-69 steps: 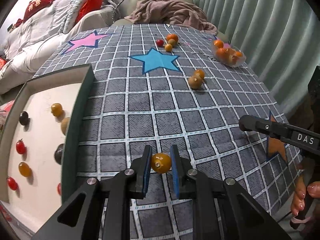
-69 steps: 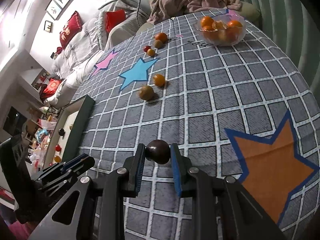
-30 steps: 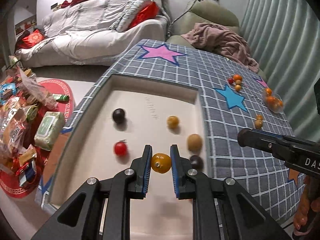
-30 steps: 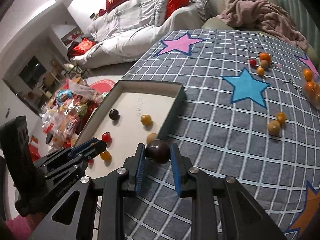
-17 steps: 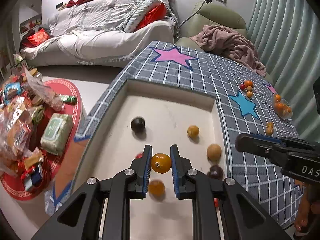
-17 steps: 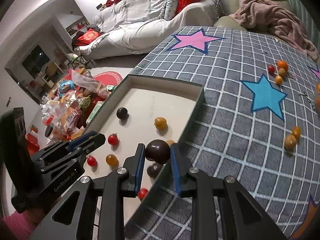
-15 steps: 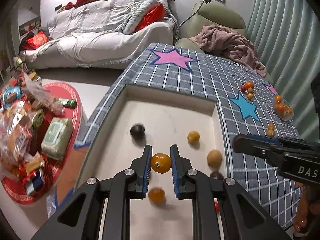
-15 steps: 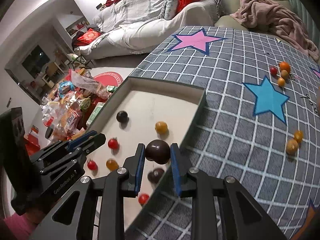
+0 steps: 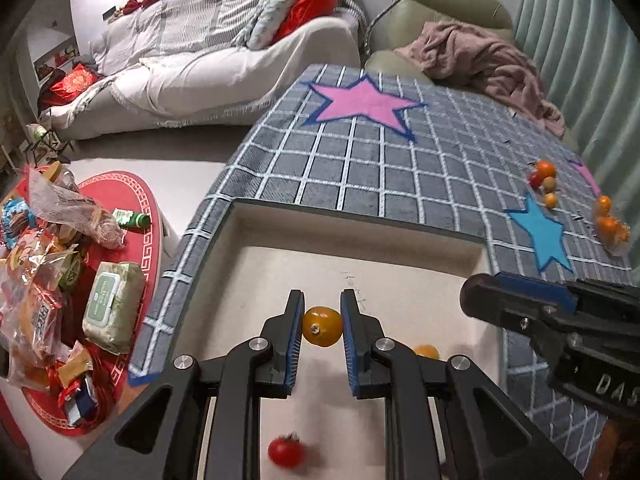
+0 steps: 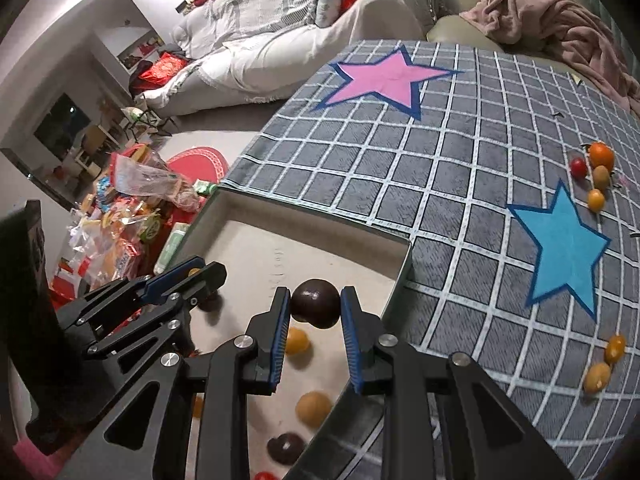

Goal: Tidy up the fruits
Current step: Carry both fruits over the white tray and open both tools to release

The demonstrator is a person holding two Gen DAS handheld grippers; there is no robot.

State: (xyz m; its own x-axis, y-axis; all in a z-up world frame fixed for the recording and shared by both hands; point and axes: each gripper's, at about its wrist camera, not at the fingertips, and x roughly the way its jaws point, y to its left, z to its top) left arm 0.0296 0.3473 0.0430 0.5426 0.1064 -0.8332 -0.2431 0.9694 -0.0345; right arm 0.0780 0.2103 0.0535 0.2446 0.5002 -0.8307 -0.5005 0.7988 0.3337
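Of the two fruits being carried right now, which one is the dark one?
The dark plum-coloured fruit is clamped in the right claw over the tray. The left claw holds an orange tomato instead.

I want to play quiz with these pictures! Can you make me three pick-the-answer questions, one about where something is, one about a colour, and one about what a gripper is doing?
1. Where is the tray?
A. on the sofa
B. on the checked cloth
C. on the red rug

2. What colour is the fruit in the right gripper?
A. dark brown
B. green
C. white

3. What is the left gripper doing?
A. standing open and empty
B. pinching an orange fruit
C. lying on the floor

Answers: 1 B, the checked cloth runs round its walls. 2 A, the dark fruit sits between the pads. 3 B, the orange fruit is squeezed between both pads.
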